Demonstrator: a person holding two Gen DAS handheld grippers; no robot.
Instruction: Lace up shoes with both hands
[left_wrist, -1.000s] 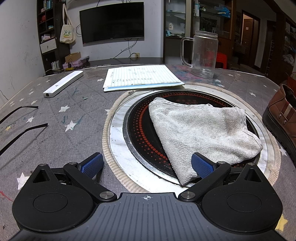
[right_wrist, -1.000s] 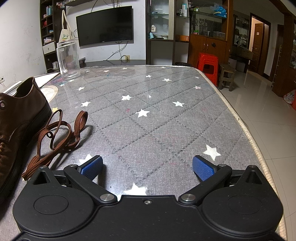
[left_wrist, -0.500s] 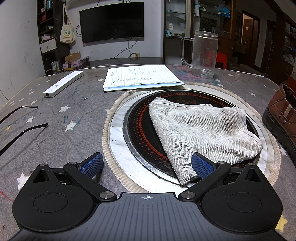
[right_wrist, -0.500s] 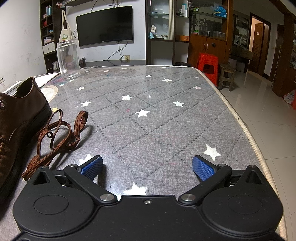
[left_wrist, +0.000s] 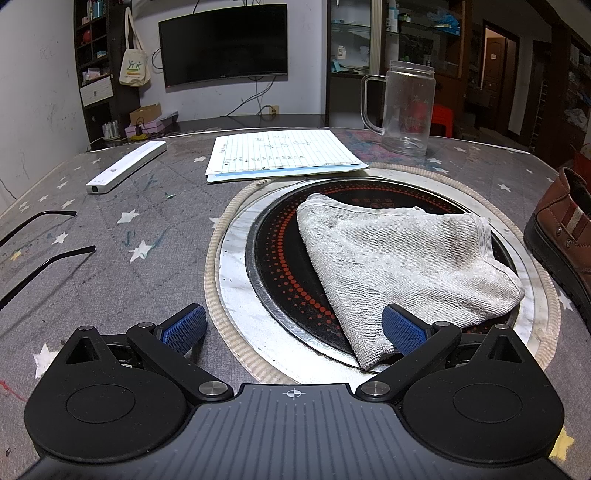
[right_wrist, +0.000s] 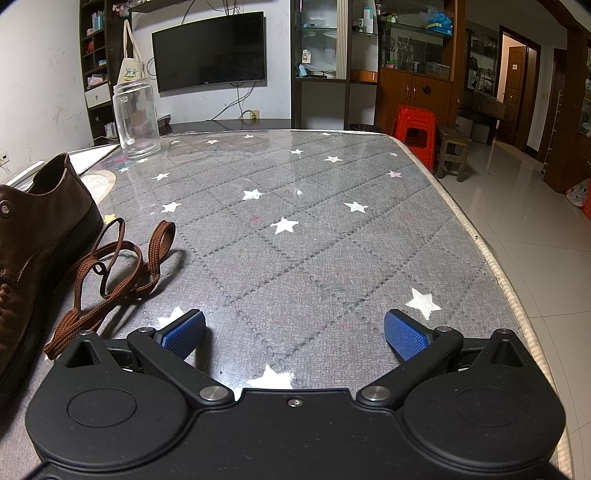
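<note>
A brown leather shoe (right_wrist: 33, 243) stands at the left edge of the right wrist view; its heel end (left_wrist: 561, 229) shows at the right edge of the left wrist view. A loose brown shoelace (right_wrist: 118, 269) lies coiled on the table beside the shoe, left of my right gripper (right_wrist: 294, 332). That gripper rests low over the table, open, with nothing between its blue pads. My left gripper (left_wrist: 293, 326) is open too, low over the edge of a round cooktop, its right pad (left_wrist: 404, 330) next to a grey towel.
A grey towel (left_wrist: 402, 258) lies on the round black cooktop (left_wrist: 280, 266) set in the star-patterned table (right_wrist: 314, 240). Lined paper (left_wrist: 280, 153), a clear mug (left_wrist: 406, 107), a white bar (left_wrist: 125, 168) and glasses arms (left_wrist: 37, 236) sit around. The table edge (right_wrist: 495, 258) drops to floor at right.
</note>
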